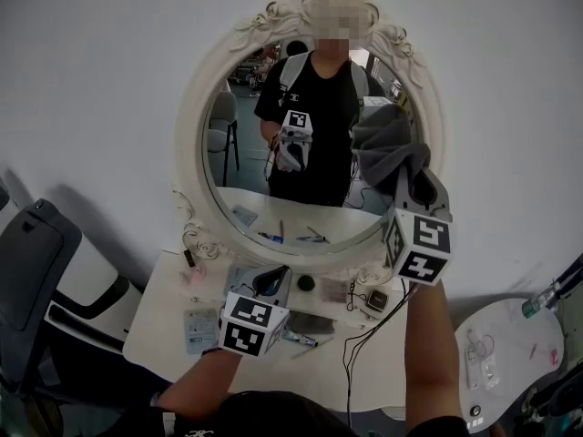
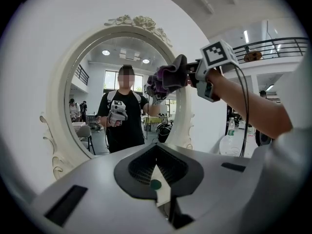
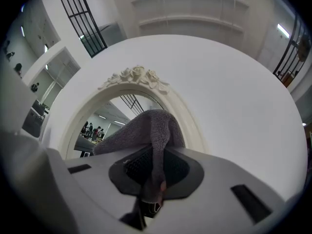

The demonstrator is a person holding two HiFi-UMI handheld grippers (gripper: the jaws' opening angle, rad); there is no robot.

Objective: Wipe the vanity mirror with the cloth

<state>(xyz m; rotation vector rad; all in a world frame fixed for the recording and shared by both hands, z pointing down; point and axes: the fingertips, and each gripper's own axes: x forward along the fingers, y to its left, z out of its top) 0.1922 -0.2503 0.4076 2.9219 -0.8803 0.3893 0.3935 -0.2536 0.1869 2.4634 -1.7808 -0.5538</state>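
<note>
The oval vanity mirror (image 1: pixel 273 157) in a white carved frame (image 1: pixel 193 107) hangs on the wall above a white vanity table (image 1: pixel 159 330). My right gripper (image 1: pixel 412 188) is raised at the mirror's right side, shut on a grey cloth (image 1: pixel 392 153) that lies against the glass near the frame. In the right gripper view the cloth (image 3: pixel 148 128) drapes out of the right gripper (image 3: pixel 153 182) in front of the mirror (image 3: pixel 107 118). My left gripper (image 1: pixel 270 288) hangs low over the table, shut and holding nothing (image 2: pixel 157 182). It looks up at the mirror (image 2: pixel 95 87) and the cloth (image 2: pixel 168 77).
Small toiletries and a black cable (image 1: pixel 364 335) lie on the vanity table. A dark chair (image 1: pixel 32 253) stands at the left. A round white side table (image 1: pixel 510 344) stands at the right. A water bottle (image 2: pixel 230 130) shows past the mirror frame.
</note>
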